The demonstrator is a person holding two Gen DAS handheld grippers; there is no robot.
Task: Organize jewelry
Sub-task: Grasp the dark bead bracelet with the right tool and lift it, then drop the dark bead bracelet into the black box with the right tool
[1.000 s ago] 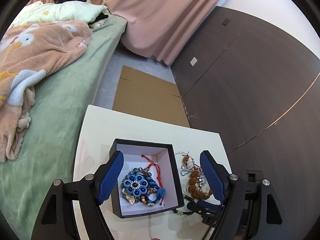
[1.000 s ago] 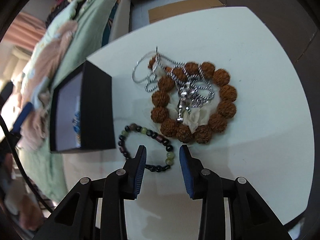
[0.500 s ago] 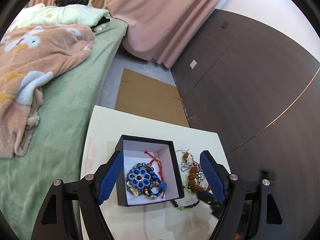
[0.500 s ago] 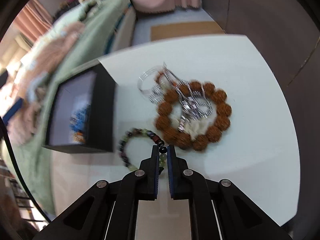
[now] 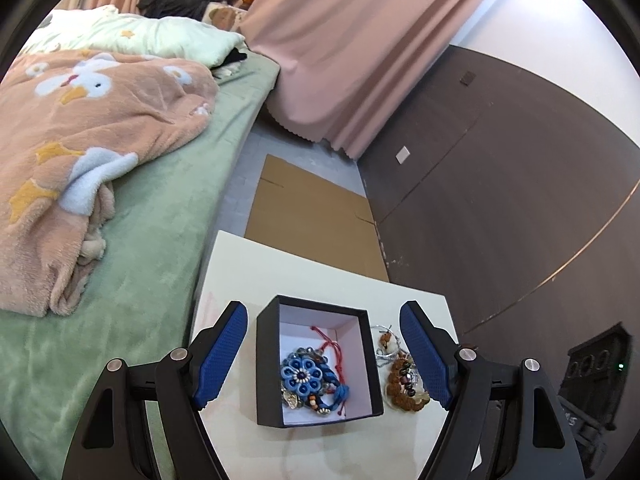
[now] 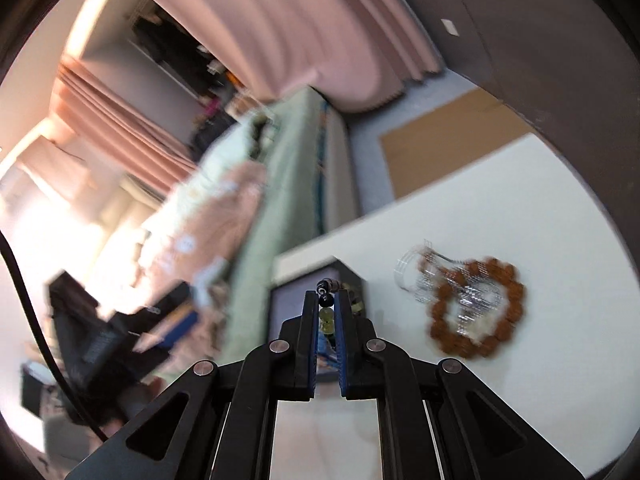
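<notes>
A black open box with a white lining sits on the white table. It holds a blue flower bracelet and a red cord. My left gripper is open, its fingers either side of the box, above it. My right gripper is shut on a dark and green bead bracelet, lifted above the box. A brown bead bracelet with a silver chain lies on the table right of the box, also in the left wrist view.
A bed with a green sheet and a peach blanket borders the table's left side. Flat cardboard lies on the floor beyond the table. A dark wall panel stands to the right.
My right gripper closed on the bead bracelet, lifted it off the table and swung left over the box. My left gripper pulled back and rose a little.
</notes>
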